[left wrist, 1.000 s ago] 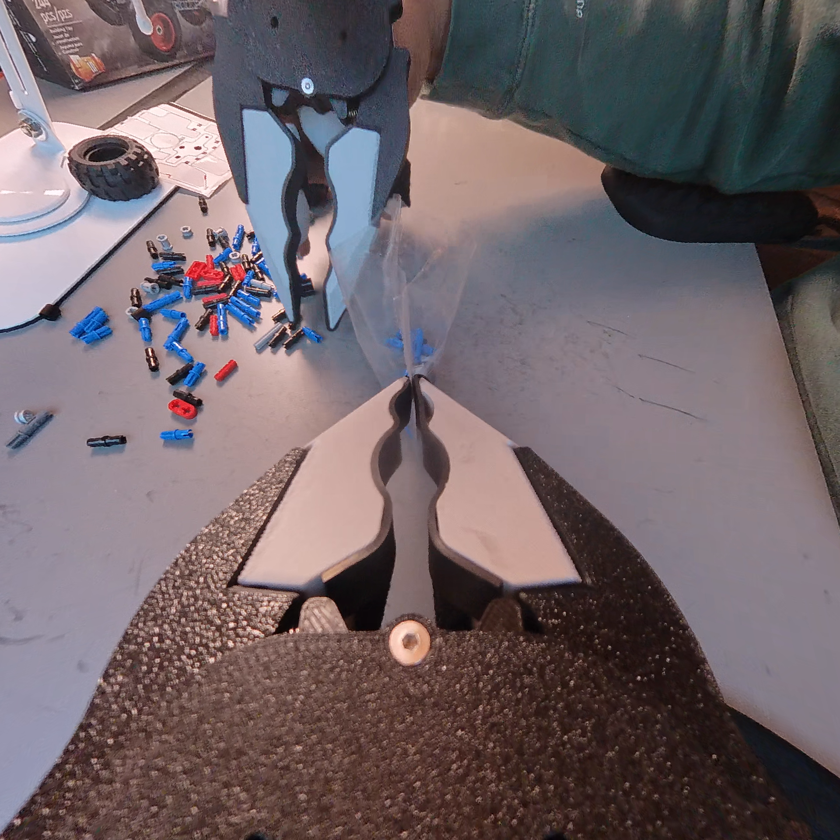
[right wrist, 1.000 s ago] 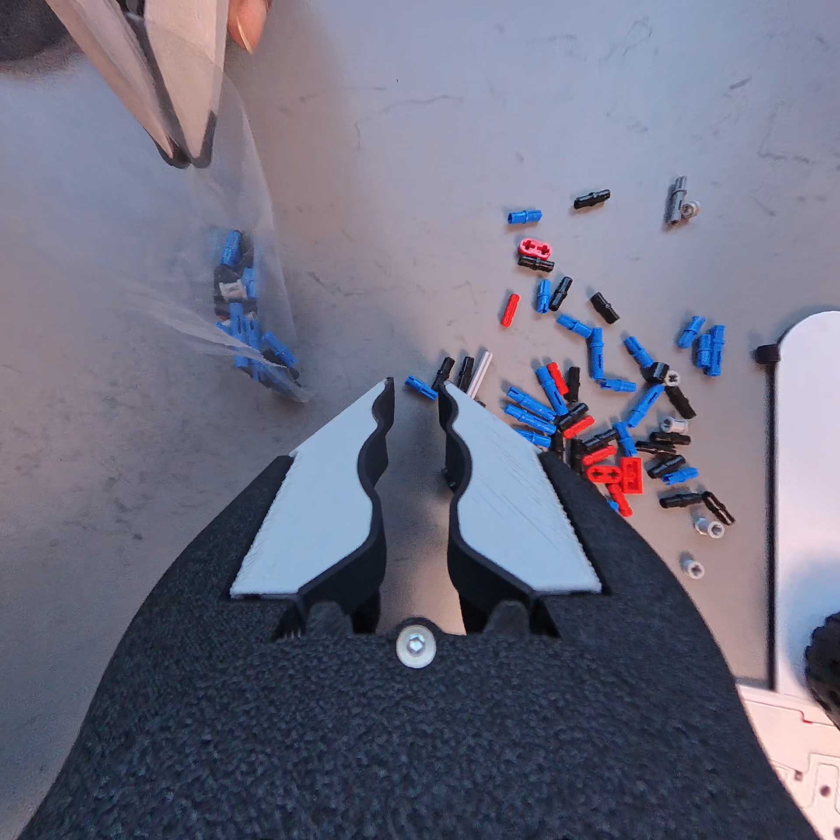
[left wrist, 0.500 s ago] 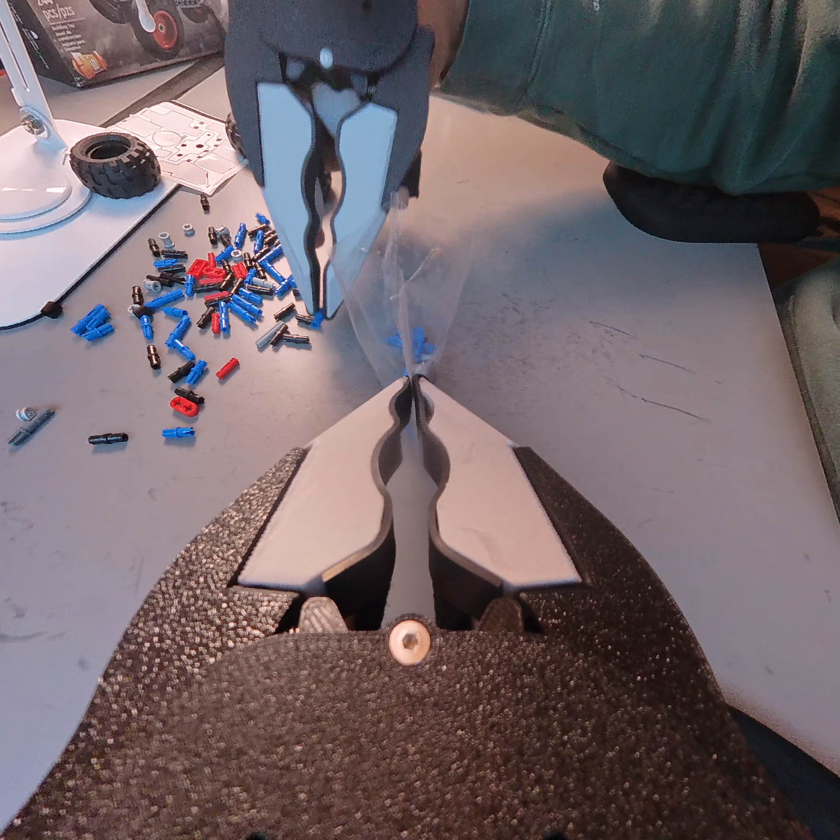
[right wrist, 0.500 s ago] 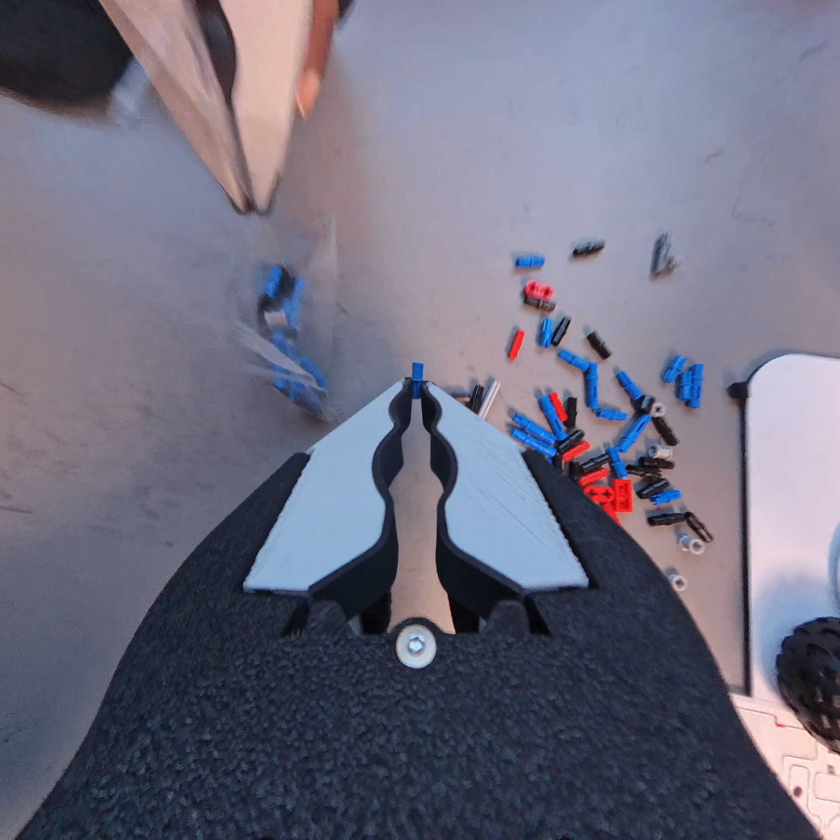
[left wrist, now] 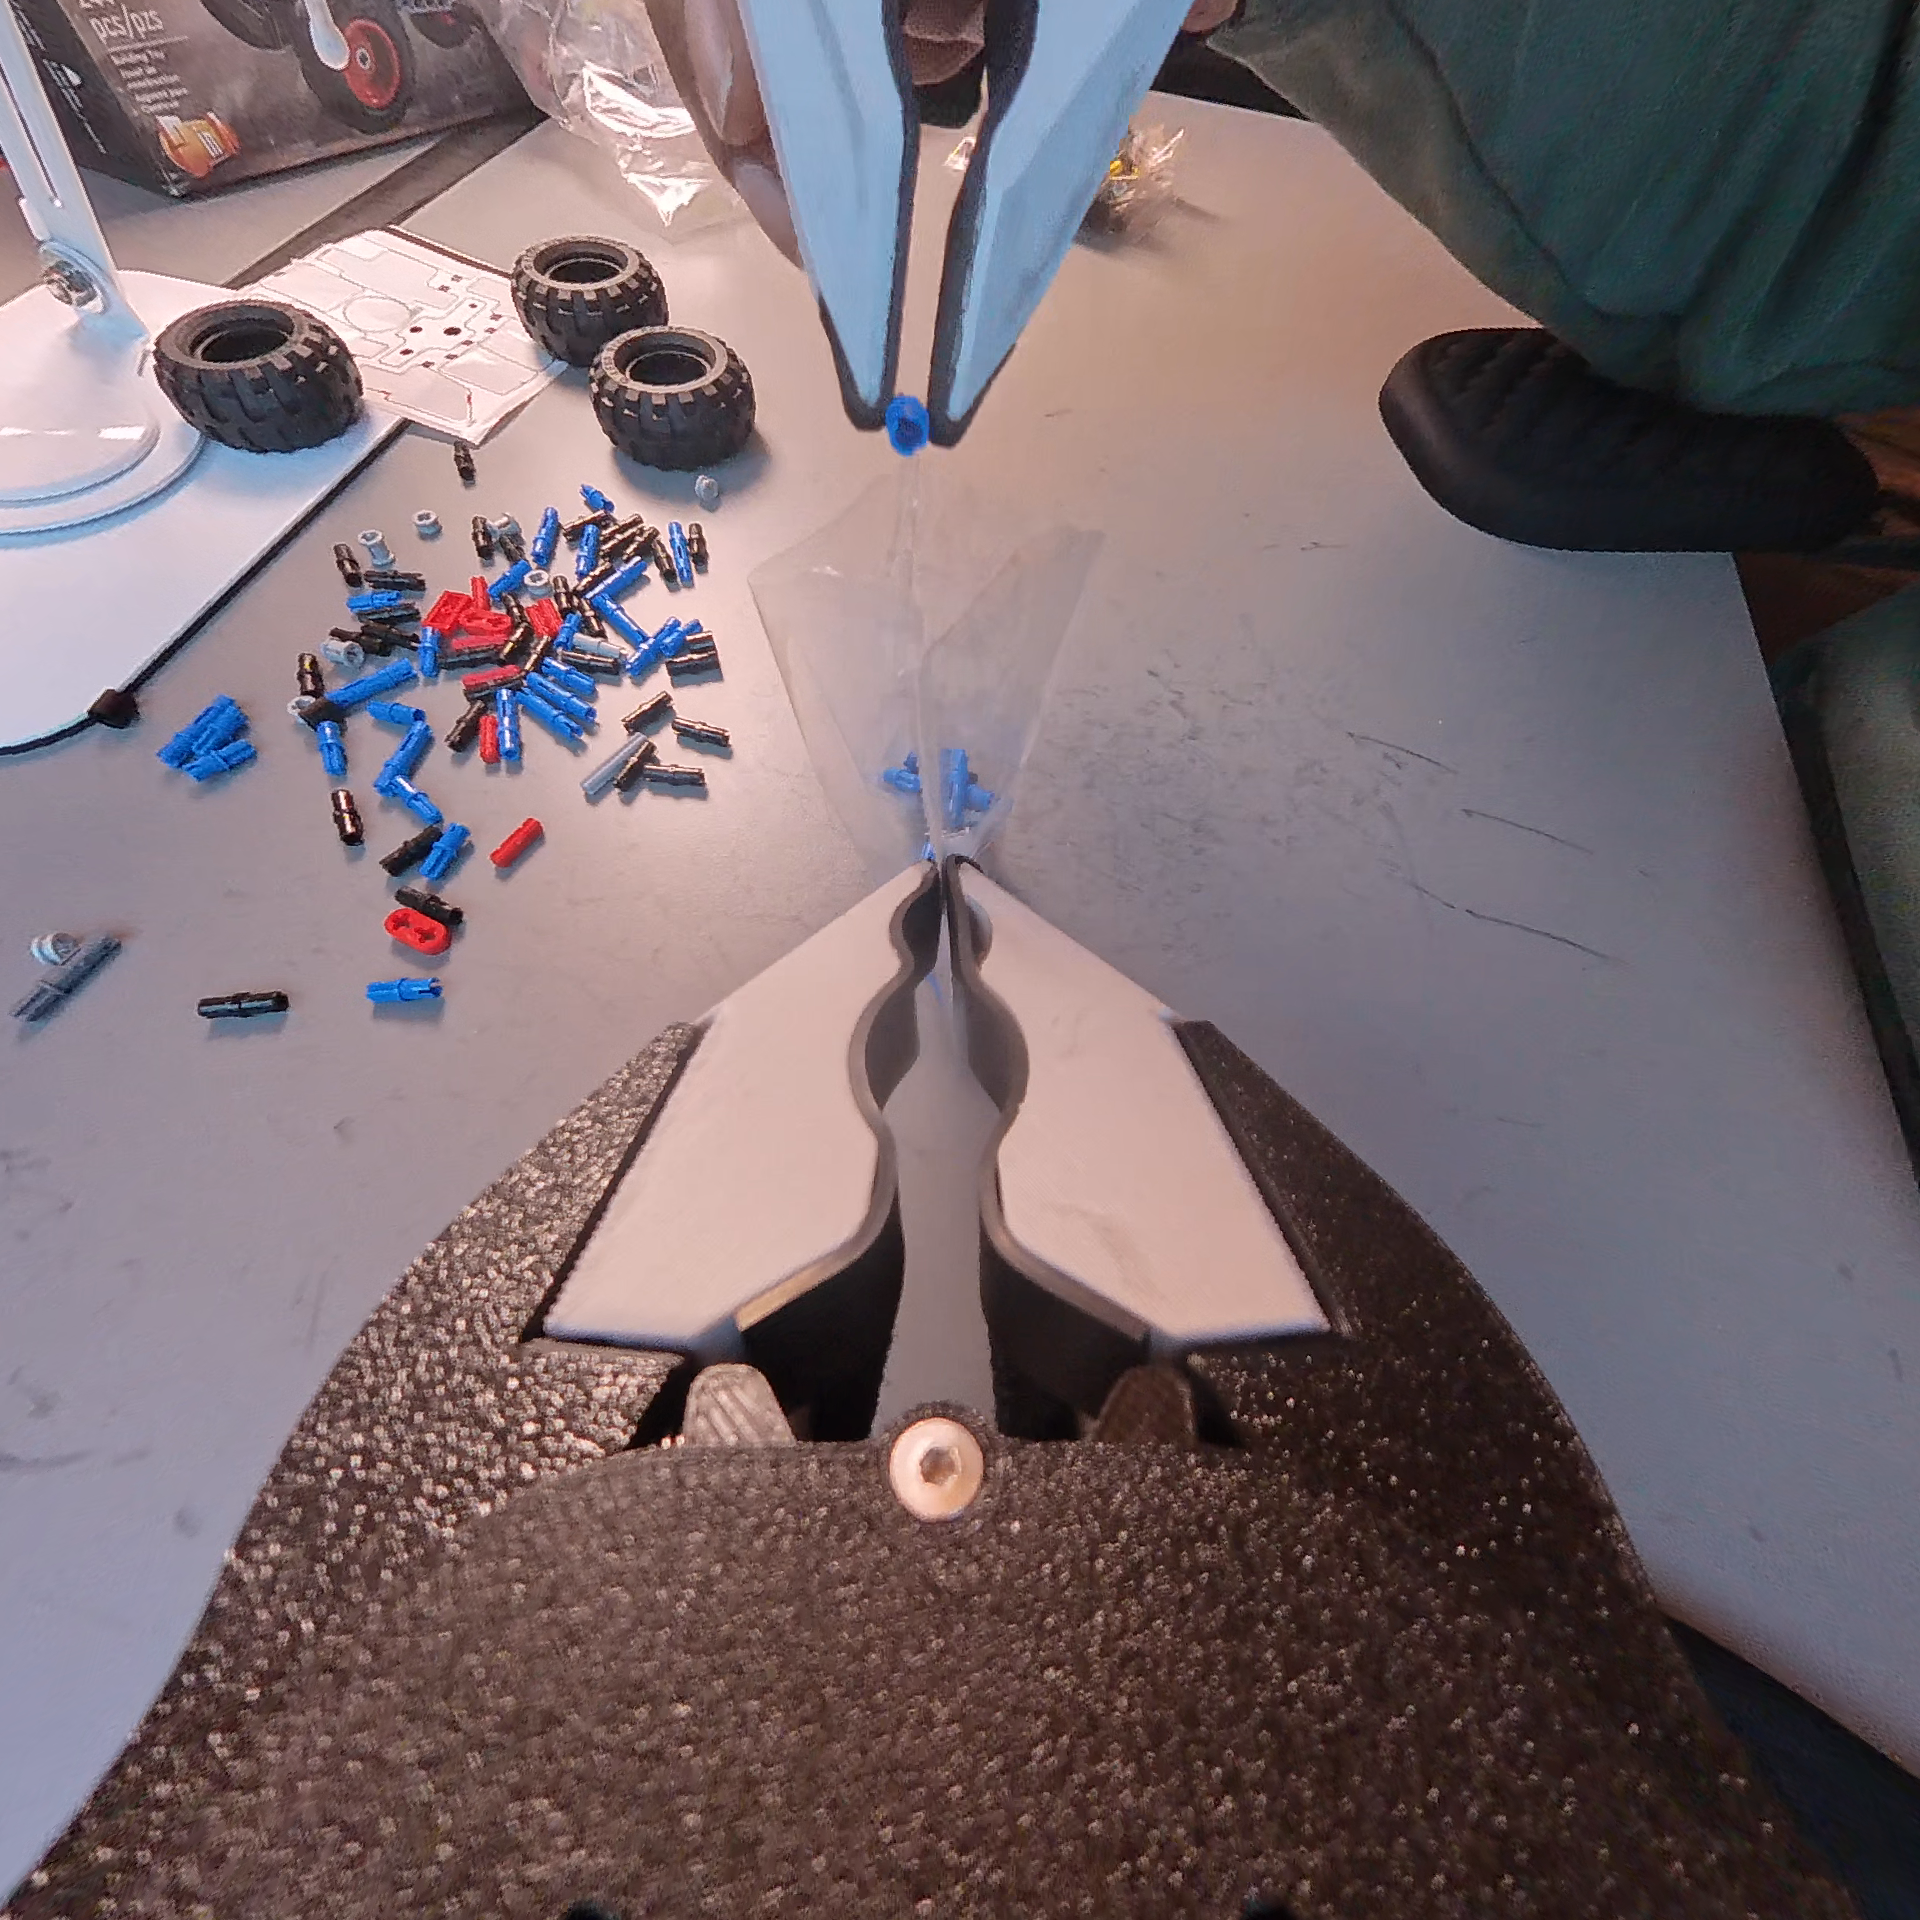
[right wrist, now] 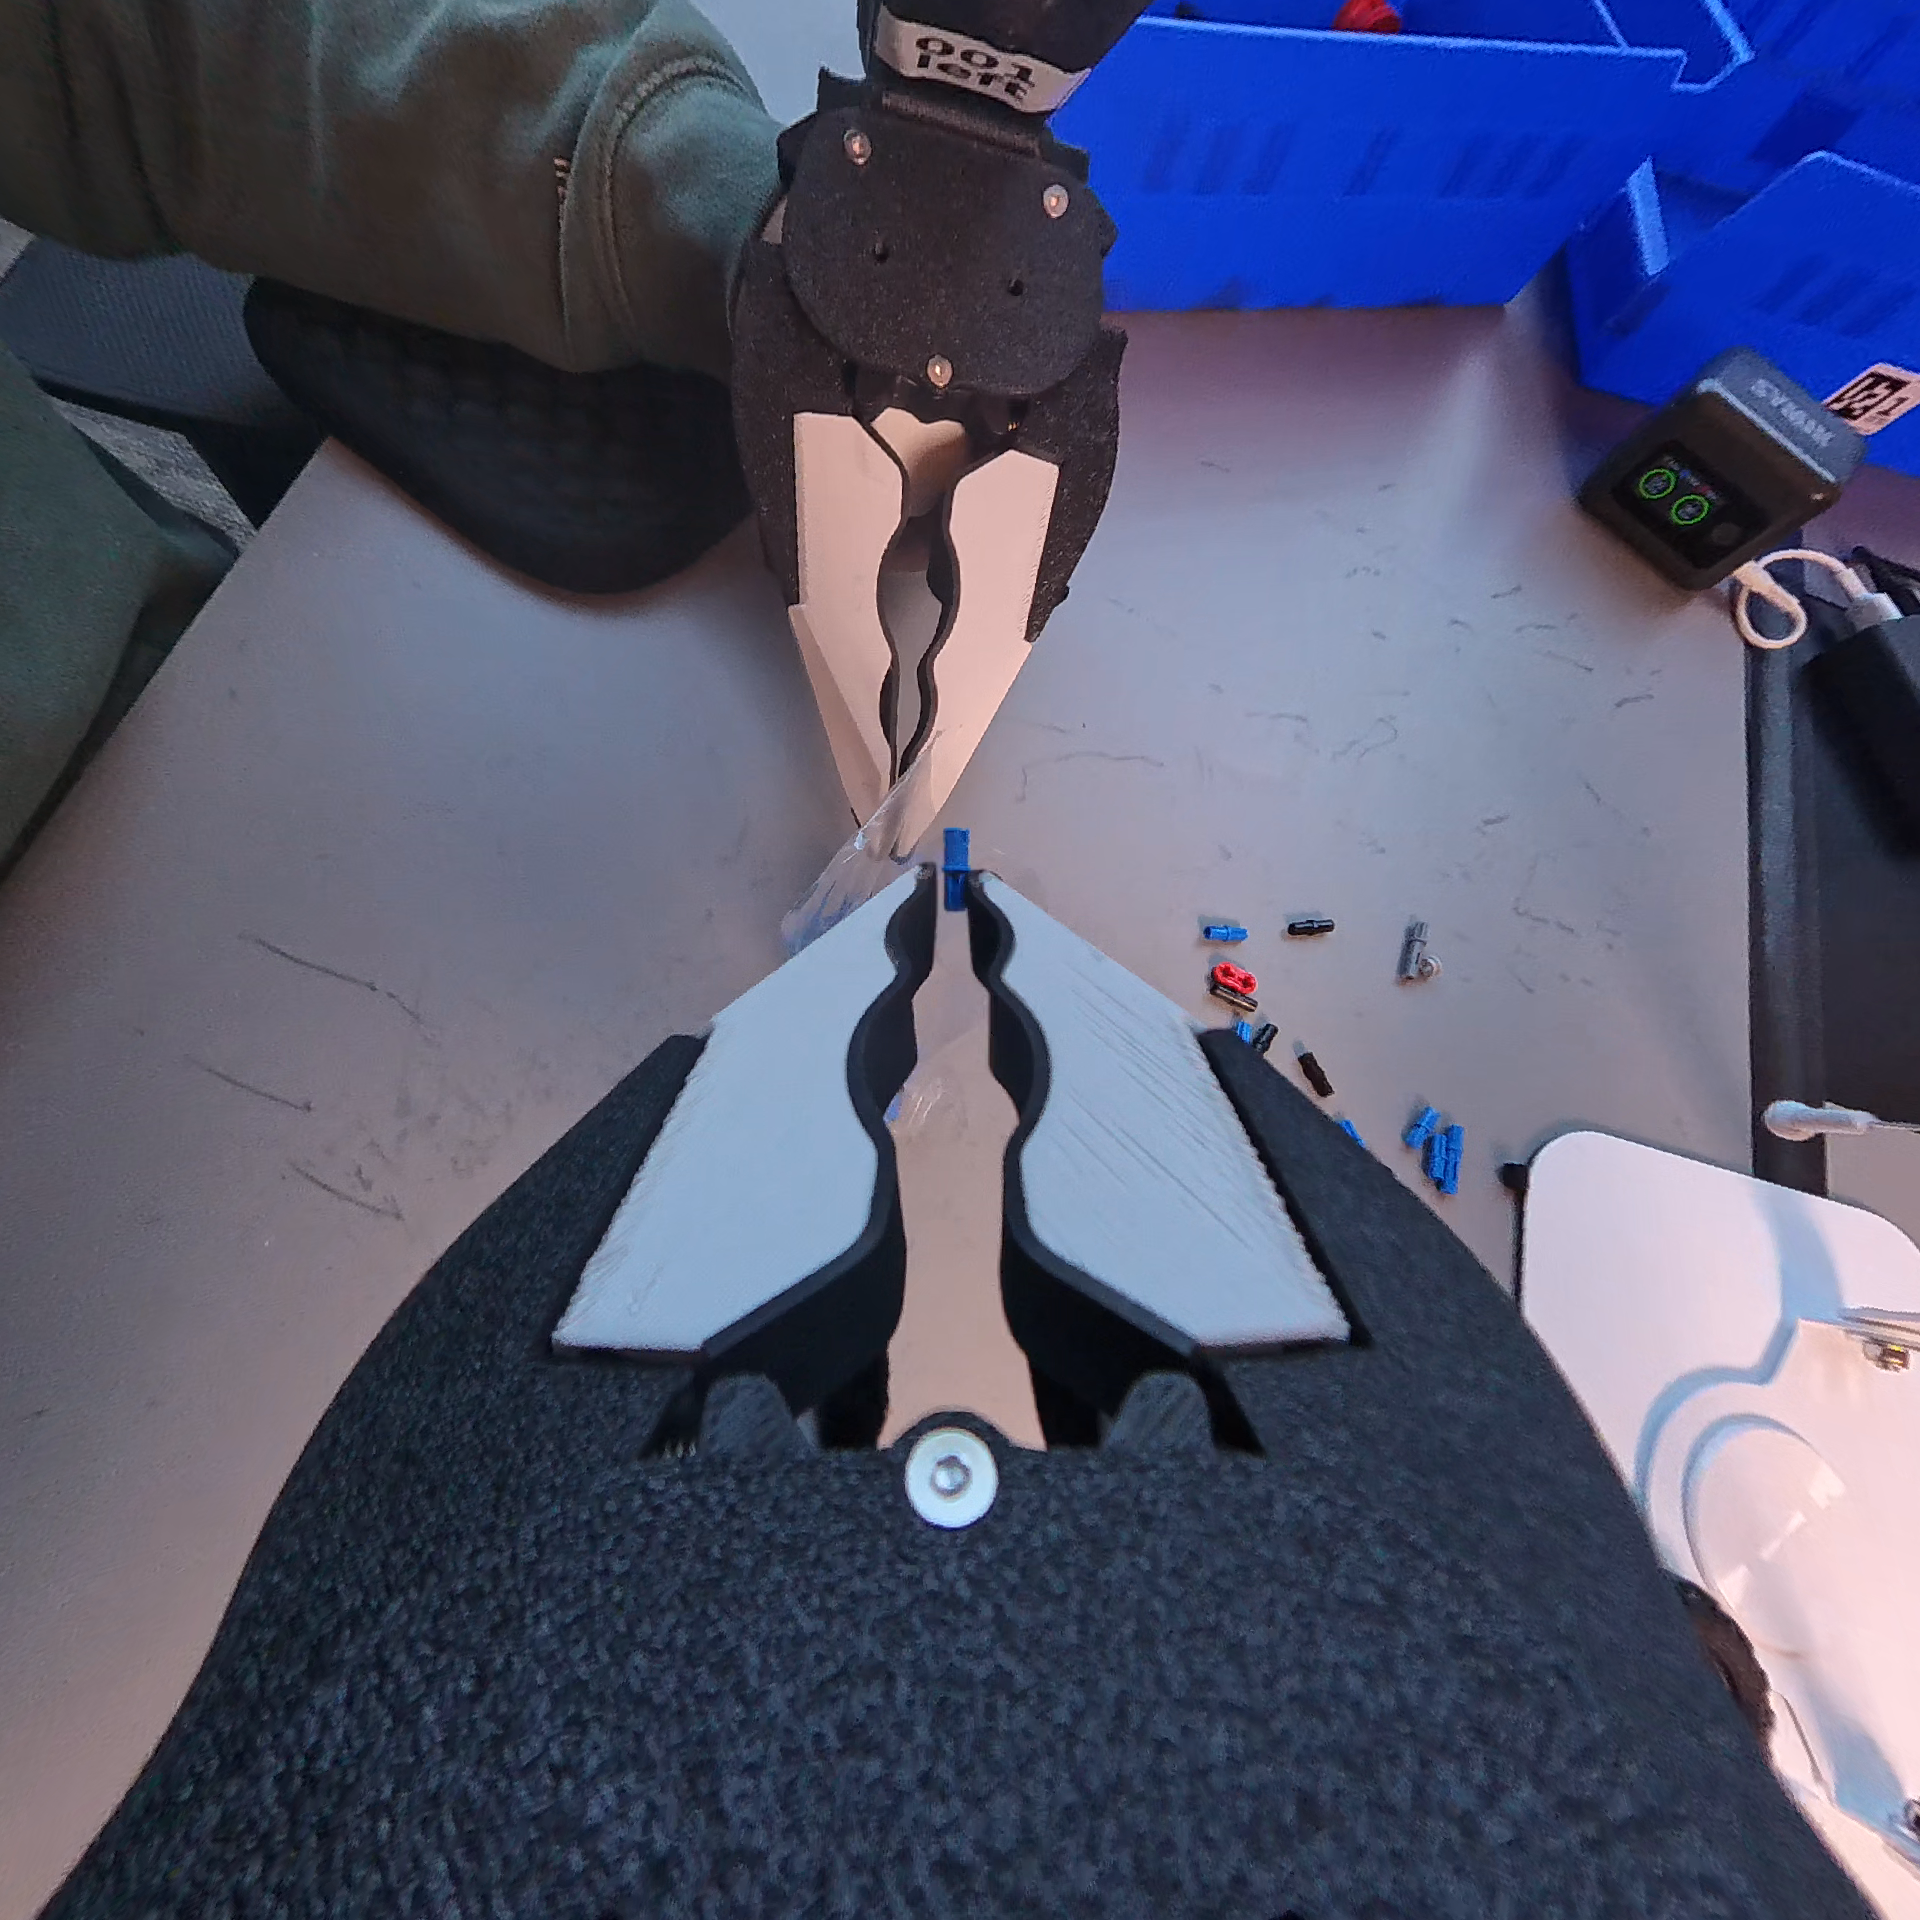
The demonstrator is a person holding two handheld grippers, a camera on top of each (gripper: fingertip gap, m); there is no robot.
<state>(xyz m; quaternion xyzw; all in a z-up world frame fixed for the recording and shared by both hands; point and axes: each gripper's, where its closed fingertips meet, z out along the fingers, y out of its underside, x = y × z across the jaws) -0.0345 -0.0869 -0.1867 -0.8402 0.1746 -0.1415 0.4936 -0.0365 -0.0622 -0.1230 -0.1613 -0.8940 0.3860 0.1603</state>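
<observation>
My left gripper (left wrist: 941,871), at frame centre, is pinched tight on the clear plastic bag (left wrist: 928,665), which holds a few blue pins. My right gripper (right wrist: 948,875) clamps one blue connector pin (right wrist: 953,854) at its tips, just above the bag's open mouth. Loose pins (left wrist: 499,665) lie at left.

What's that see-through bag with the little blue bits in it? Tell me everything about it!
The clear plastic bag is thin, crinkly and see-through. The left gripper has its jaws shut on one pinched end, holding the bag above the grey table. Its other end fans out wide towards the right gripper. A few small blue pegs sit bunched inside, near the pinch.
</observation>
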